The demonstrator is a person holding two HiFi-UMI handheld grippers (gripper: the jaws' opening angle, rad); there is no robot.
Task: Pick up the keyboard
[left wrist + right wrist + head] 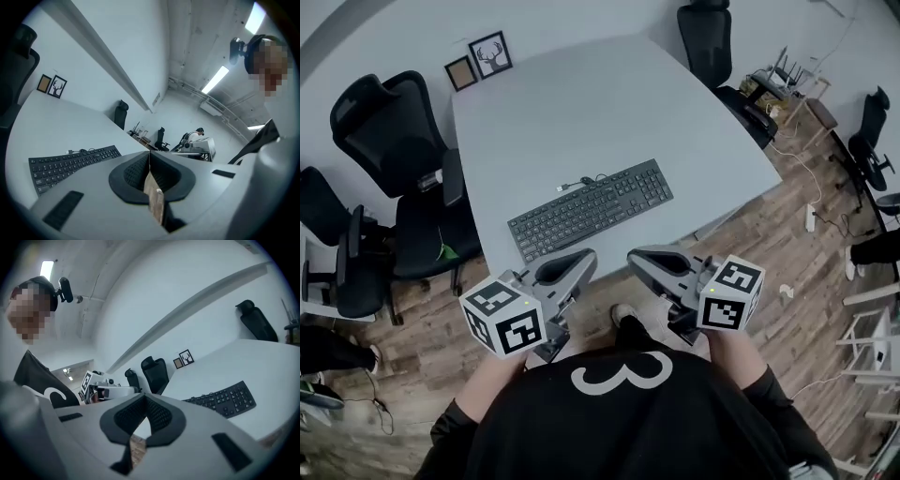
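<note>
left hand-held gripper (579,264) and right hand-held gripper (645,260) both closed, empty, near keyboard (591,208) on table (581,103)

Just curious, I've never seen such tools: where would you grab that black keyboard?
The keyboard is long, thin and flat, so probably by its two short ends: left gripper on the left end, right gripper on the right, both coming from the near side.

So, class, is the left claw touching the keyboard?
Apart. The head view shows a strip of bare table between the shut left claw and the keyboard.
</note>
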